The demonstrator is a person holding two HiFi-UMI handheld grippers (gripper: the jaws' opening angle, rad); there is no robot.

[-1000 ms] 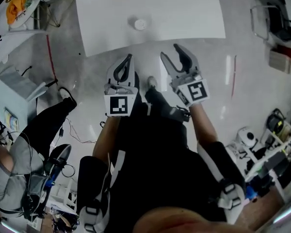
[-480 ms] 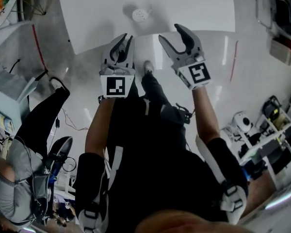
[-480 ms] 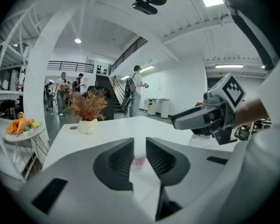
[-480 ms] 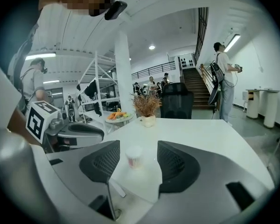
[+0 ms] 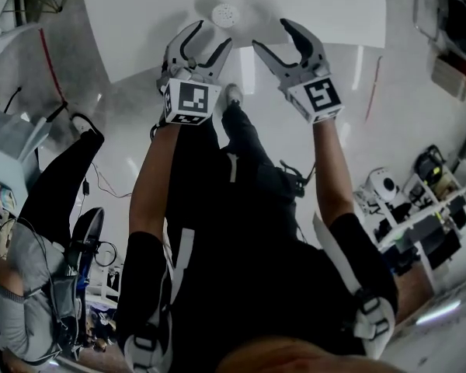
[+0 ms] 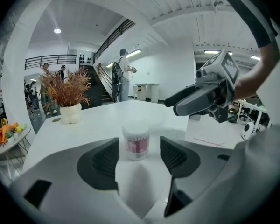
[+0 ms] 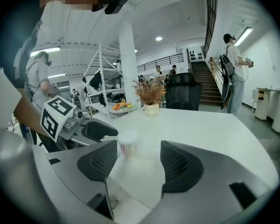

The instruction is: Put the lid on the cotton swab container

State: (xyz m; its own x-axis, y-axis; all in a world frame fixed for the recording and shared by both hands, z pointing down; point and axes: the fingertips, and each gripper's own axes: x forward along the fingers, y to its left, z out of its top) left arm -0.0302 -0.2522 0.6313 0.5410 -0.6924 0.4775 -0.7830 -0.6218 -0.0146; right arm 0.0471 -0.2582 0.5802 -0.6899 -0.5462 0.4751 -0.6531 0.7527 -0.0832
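The cotton swab container [image 5: 226, 14], a small clear round tub with a pink label, stands upright on the white table [image 5: 311, 6]. No separate lid shows, and I cannot tell whether one is on the tub. My left gripper [image 5: 212, 34] hovers over the table's near edge, just short of the tub. Its jaws are opening, with nothing between them. In the left gripper view the tub [image 6: 136, 142] stands beyond the fingertips. My right gripper [image 5: 272, 34] hovers to the tub's right, also opening and empty. The tub [image 7: 127, 144] sits ahead and left in its own view.
A dried plant in a white vase [image 6: 70, 111] stands at the table's far end. A person [image 5: 31, 286] sits at the left of the head view. Shelves with gear [image 5: 419, 208] stand at the right. People stand near the stairs [image 7: 233, 69].
Both grippers have moved forward from above the floor to the table's near edge, closer to the tub. The left jaws went from shut to wide open. The right jaws spread wider.
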